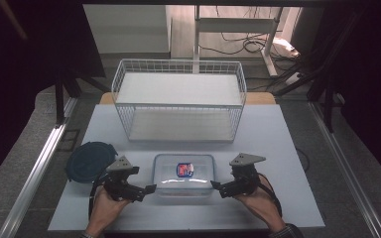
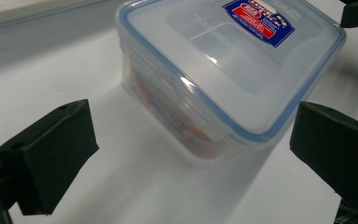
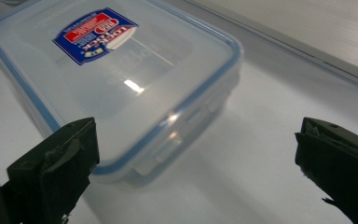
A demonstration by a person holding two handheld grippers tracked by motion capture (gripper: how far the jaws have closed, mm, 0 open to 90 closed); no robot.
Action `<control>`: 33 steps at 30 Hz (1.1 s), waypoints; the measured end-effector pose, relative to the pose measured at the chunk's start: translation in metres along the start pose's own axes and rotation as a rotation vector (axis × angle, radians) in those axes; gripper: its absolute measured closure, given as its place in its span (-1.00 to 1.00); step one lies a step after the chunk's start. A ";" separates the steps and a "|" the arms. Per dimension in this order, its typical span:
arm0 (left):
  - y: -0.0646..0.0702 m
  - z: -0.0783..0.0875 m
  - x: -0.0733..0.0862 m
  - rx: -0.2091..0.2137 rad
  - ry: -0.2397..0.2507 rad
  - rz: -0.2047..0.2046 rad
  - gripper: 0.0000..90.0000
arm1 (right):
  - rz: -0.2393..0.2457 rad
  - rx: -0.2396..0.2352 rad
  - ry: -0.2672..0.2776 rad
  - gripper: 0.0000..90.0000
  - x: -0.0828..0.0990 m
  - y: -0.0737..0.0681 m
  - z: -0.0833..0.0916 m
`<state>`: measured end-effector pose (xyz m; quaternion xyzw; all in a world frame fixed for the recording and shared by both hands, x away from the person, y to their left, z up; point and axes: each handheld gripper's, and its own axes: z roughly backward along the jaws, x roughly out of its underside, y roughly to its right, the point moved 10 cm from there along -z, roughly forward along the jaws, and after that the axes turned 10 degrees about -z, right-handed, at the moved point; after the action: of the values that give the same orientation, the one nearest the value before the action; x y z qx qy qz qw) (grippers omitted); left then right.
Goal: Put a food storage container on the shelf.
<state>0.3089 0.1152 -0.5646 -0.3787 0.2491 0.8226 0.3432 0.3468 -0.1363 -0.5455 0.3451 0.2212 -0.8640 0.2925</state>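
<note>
I have a claw in each hand, and a clear plastic box (image 1: 184, 174) sits right between them on the white table (image 1: 278, 148). My left claw (image 1: 150, 189) is just beside the box's left end, and my right claw (image 1: 216, 187) is just beside its right end. Neither one touches it.

In the left gripper view my left claw (image 2: 189, 163) is spread wide — the near corner of the box (image 2: 223, 70) sits in the gap in front of it. In the right gripper view my right claw (image 3: 196, 172) is spread wide too, and the box (image 3: 116, 79) is ahead and to the side of one jaw.

The box has a clear lid with a blue line round the edge, and the lid is on. There is a blue and red sticker (image 2: 258, 21) on top. It has white writing, but it is too blurry for me to read. Something orange shows through the side.

Past both claws stands a white wire basket (image 1: 178, 99). Behind my left claw lies a round dark blue lid (image 1: 87, 161).
</note>
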 end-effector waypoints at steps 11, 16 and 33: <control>-0.008 -0.019 -0.024 0.049 -0.027 -0.012 -0.97 | -0.043 -0.083 -0.065 -1.00 -0.012 -0.015 -0.014; -0.014 -0.032 -0.026 0.107 -0.041 0.040 -0.96 | -0.052 -0.099 -0.109 -0.97 -0.020 -0.019 -0.031; 0.004 -0.018 -0.004 0.307 -0.054 0.193 -0.32 | -0.279 -0.319 -0.231 -0.50 0.005 -0.018 -0.020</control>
<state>0.3165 0.0991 -0.5712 -0.2740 0.3975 0.8139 0.3233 0.3410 -0.1128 -0.5593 0.1594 0.3655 -0.8839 0.2443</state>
